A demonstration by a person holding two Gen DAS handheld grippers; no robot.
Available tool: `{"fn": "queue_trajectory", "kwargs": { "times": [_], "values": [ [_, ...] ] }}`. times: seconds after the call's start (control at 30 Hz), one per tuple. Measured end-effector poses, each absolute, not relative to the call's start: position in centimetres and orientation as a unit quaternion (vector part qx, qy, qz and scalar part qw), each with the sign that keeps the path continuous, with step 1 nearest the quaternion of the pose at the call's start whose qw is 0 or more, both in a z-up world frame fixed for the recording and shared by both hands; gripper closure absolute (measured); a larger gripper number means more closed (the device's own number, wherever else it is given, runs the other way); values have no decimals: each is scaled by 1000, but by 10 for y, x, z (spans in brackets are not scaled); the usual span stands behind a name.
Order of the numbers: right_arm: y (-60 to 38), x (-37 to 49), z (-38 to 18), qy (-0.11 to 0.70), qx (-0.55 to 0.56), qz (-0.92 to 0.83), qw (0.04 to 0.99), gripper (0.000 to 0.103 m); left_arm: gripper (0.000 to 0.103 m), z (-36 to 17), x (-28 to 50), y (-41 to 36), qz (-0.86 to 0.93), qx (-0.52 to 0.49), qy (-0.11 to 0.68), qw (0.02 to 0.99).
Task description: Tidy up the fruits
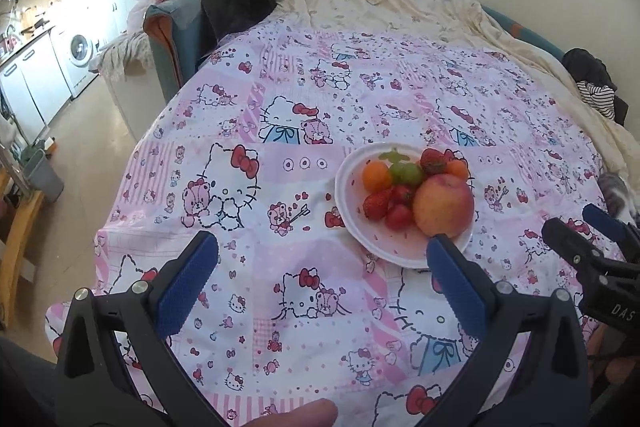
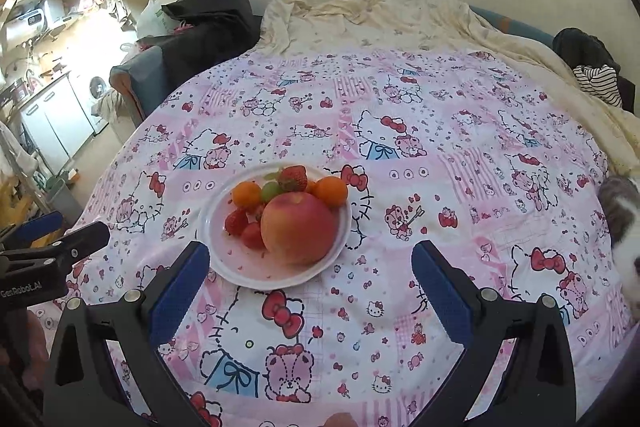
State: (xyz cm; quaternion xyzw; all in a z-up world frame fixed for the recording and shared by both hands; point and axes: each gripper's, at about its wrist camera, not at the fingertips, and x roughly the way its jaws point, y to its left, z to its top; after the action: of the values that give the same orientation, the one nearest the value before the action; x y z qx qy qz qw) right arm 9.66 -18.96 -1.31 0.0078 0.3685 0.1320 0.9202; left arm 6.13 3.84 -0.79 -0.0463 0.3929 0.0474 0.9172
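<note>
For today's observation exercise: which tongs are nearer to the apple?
Left, narrowly. The left tongs have one tip beside the apple; the right tongs hang open just short of it.

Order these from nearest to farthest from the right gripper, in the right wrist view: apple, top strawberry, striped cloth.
1. apple, front of the white plate, left of centre
2. top strawberry, plate's back
3. striped cloth, far right

Pink cartoon bedsheet (image 2: 400, 155), cat (image 2: 624, 227), washing machine (image 1: 80, 59)
</note>
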Motion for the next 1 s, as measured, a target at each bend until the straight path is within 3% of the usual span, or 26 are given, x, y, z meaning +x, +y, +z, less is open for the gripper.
{"fn": "queue_trajectory", "kwargs": {
  "times": [1.0],
  "values": [
    [-194,97,-11,366,14,131,921,0,0,-5,62,36,44,-46,388,919]
  ]
}}
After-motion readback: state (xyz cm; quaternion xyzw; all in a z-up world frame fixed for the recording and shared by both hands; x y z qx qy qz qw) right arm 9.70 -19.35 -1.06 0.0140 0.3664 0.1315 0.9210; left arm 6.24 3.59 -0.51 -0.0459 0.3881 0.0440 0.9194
